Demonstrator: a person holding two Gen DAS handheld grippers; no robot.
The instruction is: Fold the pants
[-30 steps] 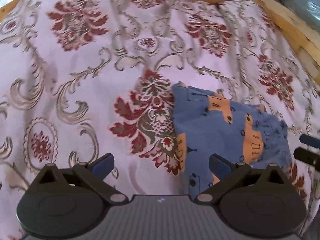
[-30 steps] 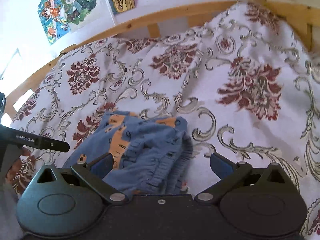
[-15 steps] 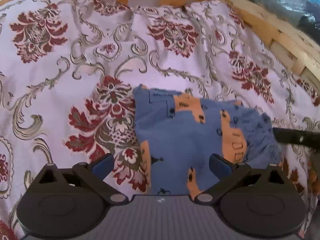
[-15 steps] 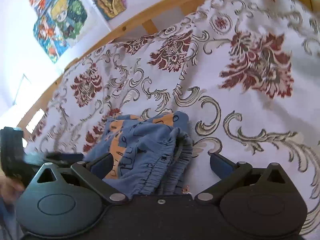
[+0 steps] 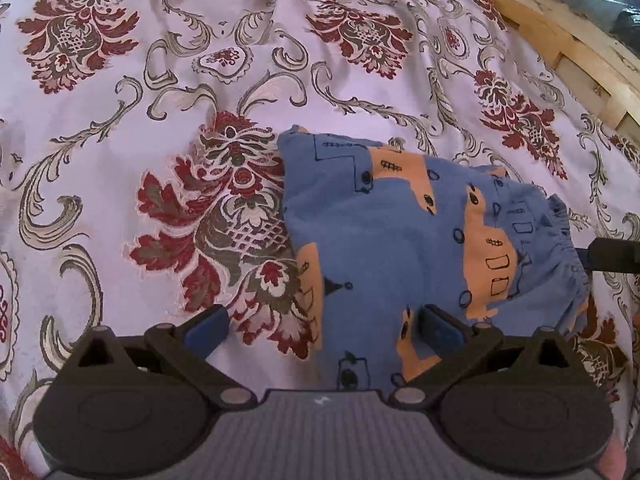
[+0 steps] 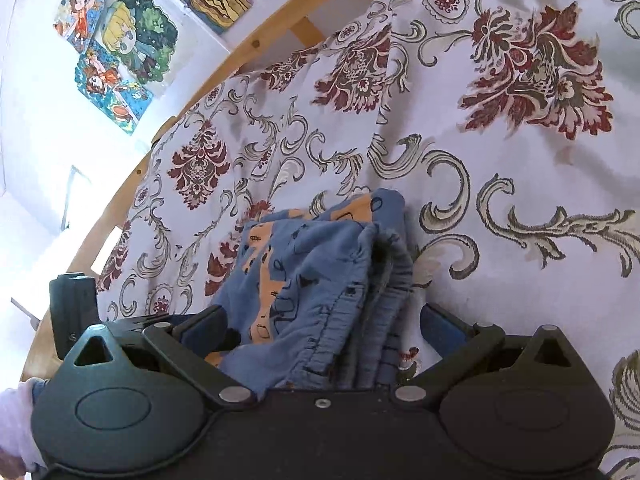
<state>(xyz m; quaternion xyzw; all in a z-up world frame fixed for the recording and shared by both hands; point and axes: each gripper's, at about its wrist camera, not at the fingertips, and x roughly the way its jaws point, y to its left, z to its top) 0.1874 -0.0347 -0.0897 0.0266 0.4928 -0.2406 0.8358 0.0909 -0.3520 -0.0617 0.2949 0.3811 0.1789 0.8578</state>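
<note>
Pants [image 5: 400, 240], blue with orange patches and black doodle print, are lying folded into a compact bundle on the bedspread [image 5: 160, 80], which is pale lilac with dark red floral medallions and grey scrolls. In the right wrist view the pants [image 6: 320, 272] are showing the gathered elastic waistband stacked in layers at the near edge. Bundle is sitting roughly mid-bed, well away from the wooden bed frame [image 5: 580, 52] at the far right.

Left gripper [image 5: 322, 328] is hovering over the near left corner of the bundle, fingers spread wide, gripping nothing; its right finger is sitting over the fabric, its left finger over bare bedspread. Can't tell if the finger is touching cloth.

Right gripper [image 6: 324, 326] is also spread wide, straddling the waistband end of the pants, fabric lying between the fingers but not pinched. Its dark tip [image 5: 612, 254] is poking in at the right edge of the left view, just beside the waistband.

Left gripper body [image 6: 74, 312] is showing at the left of the right view. A pale sleeve [image 6: 16, 420] is showing bottom left. Cartoon posters [image 6: 120, 48] are hanging on the white wall behind the frame.
</note>
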